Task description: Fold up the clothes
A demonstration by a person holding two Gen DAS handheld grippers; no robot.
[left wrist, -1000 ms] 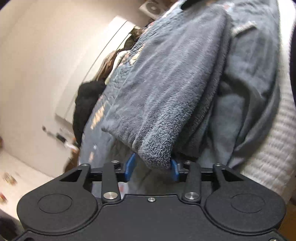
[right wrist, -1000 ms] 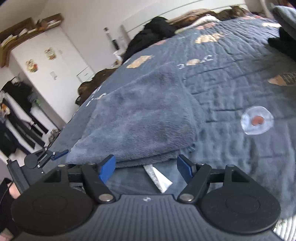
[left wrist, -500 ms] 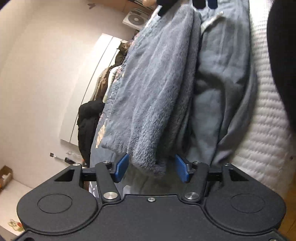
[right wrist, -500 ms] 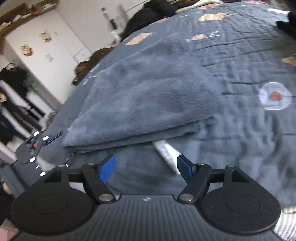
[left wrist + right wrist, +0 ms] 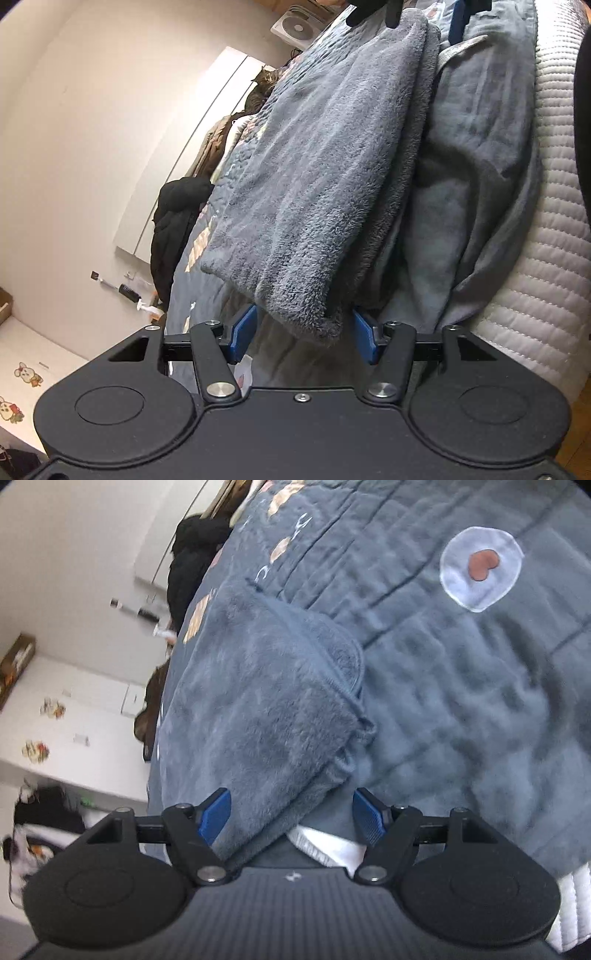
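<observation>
We find the folded grey-blue fleece garment (image 5: 317, 177) lying on the bed, on top of the dark blue quilted bedspread (image 5: 461, 686) printed with small pale motifs, among them a white circle with a brown heart (image 5: 480, 568). In the left wrist view the left gripper (image 5: 303, 332) stands at one end of the fold, its blue pads on either side of the rounded fleece corner; a gap shows between each pad and the pile, so we record this gripper as released, with the garment between its fingers but not clamped. In the right wrist view the right gripper (image 5: 291, 816) sits at the garment's other end, blue pads spread wide; the layered edge of the fleece passes between them, close to the left pad, and we see no pressure on the cloth, so we record it as released also. A white ribbed label or cuff (image 5: 325, 845) shows just under the fleece edge, between the right gripper's fingers. Beside the garment in the left view lies a smoother grey cloth (image 5: 472, 192), and beyond that the white quilted mattress edge (image 5: 554, 236). A black garment heap (image 5: 177, 229) rests at the far side of the bed, against the pale wall (image 5: 74, 147). A tabby cat (image 5: 264, 85) sits further along the bed. The right view is somewhat blurred.
</observation>
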